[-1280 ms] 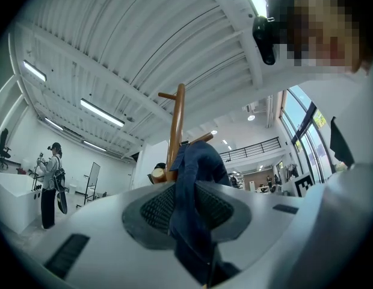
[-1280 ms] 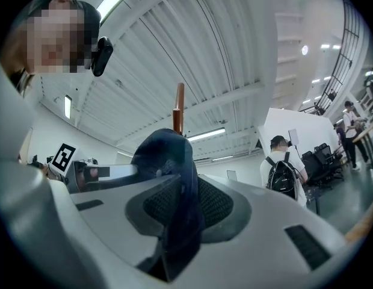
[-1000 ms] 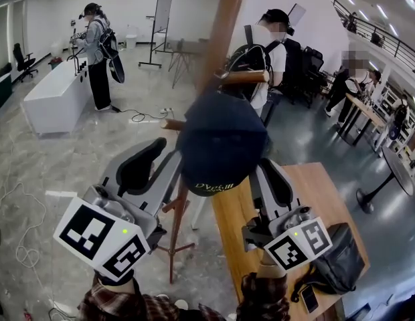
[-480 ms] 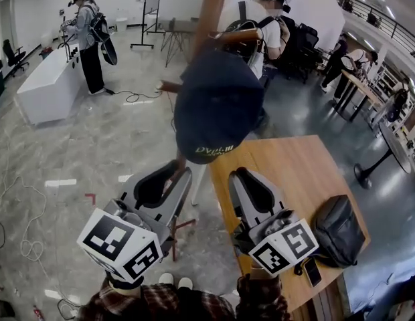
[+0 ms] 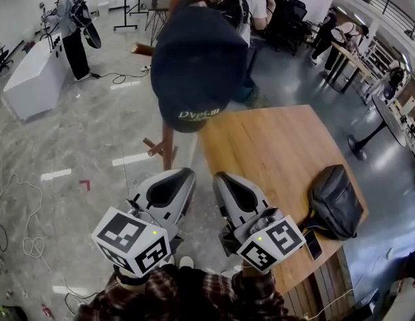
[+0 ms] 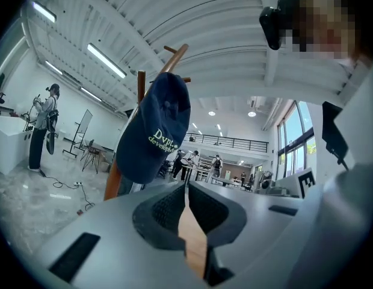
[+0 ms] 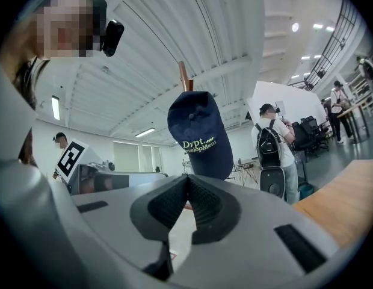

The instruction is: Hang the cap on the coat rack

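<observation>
— What are the two grippers doing?

— The left gripper point(image 6: 186, 188) is pressing its jaws together at the tips, with nothing between them. The right gripper point(image 7: 188, 179) is doing the same: closed and empty. Both are pointing up and forward, side by side, low in the head view.

— And where is the cap hanging?

— The dark blue cap point(image 5: 197, 65) is hanging on the wooden coat rack point(image 5: 169, 142), high on the pole by its upper pegs. The pale lettering near its lower edge is facing the grippers. Neither gripper is touching it; it is sitting above and ahead of them, well apart.

— What is standing around the rack?

— A wooden table point(image 5: 281, 152) is standing just to the right of the rack, and a black bag point(image 5: 336, 199) is lying near its right edge. Farther back on the left, a person with a backpack point(image 5: 68, 25) is standing at a white counter point(image 5: 30, 79). Cables point(image 5: 23, 246) are trailing across the glossy floor.
</observation>
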`<state>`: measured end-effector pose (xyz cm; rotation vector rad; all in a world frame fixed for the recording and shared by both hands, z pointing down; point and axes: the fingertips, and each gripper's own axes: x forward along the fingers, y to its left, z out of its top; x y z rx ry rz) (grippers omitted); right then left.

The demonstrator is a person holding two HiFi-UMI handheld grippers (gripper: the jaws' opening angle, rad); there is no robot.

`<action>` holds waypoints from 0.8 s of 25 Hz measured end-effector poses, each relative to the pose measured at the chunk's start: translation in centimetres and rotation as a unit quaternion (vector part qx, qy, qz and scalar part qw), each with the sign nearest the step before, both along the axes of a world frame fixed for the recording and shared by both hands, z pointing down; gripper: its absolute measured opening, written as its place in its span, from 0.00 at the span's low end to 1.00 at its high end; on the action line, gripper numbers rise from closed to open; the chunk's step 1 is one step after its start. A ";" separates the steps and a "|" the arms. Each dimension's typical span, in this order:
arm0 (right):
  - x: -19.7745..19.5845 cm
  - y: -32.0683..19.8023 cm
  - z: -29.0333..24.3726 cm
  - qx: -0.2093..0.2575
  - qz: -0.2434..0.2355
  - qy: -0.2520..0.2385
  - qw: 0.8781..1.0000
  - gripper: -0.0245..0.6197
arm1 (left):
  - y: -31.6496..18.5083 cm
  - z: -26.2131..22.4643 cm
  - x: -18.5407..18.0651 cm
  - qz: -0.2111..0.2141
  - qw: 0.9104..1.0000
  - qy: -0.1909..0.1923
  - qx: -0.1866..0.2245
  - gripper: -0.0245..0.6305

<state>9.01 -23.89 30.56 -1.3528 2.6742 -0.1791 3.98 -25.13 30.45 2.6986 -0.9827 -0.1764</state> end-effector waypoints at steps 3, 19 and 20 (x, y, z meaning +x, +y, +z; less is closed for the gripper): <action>-0.3 0.0 0.5 -0.001 -0.005 0.002 1.000 0.06 | 0.1 1.1 0.5 0.004 1.000 -0.005 -0.006 0.06; -2.1 -0.5 0.5 0.001 -0.020 0.018 1.000 0.05 | 0.1 0.9 -1.0 -0.001 1.000 -0.015 0.005 0.05; -2.2 -0.6 0.5 0.002 -0.021 0.019 1.000 0.05 | 0.0 0.8 -1.1 -0.001 1.000 -0.016 0.007 0.05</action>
